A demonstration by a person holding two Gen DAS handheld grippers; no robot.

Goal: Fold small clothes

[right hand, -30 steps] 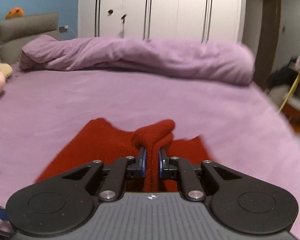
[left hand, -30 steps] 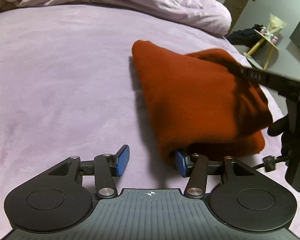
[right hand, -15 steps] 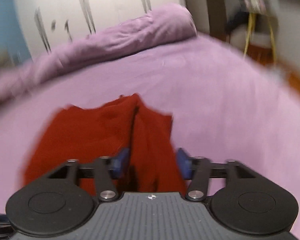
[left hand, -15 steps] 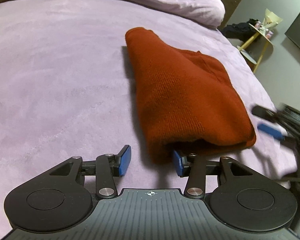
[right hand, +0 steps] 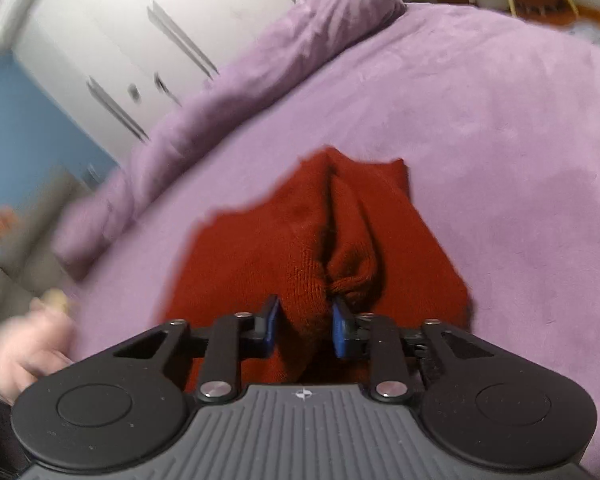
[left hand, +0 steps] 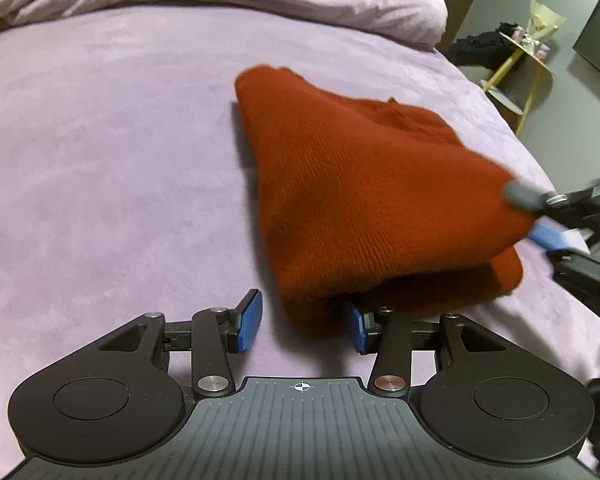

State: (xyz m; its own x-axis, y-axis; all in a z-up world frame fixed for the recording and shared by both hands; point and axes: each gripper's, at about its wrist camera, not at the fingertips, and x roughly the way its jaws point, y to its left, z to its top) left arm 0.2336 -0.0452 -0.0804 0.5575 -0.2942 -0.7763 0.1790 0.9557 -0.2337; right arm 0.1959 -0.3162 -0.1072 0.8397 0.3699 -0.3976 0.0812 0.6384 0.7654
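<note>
A rust-red knit garment (left hand: 364,200) is lying folded in a thick wedge on the purple bedspread (left hand: 100,160). The left gripper (left hand: 302,326) is sitting spread, its corner between the pads without being pinched. The right gripper (right hand: 305,320) has just been closing, squeezing a bunched fold at its edge.

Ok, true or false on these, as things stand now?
1. The red knit garment lies on a purple bed cover. True.
2. The left gripper is shut tight. False: its jaws stand open, one finger at the garment's near edge.
3. Cloth fills the gap between the right gripper's jaws. True; they have just been closing on it.
4. The garment is spread out in a single flat layer. False: it is folded over.
5. A white wardrobe stands beyond the bed. True.
</note>
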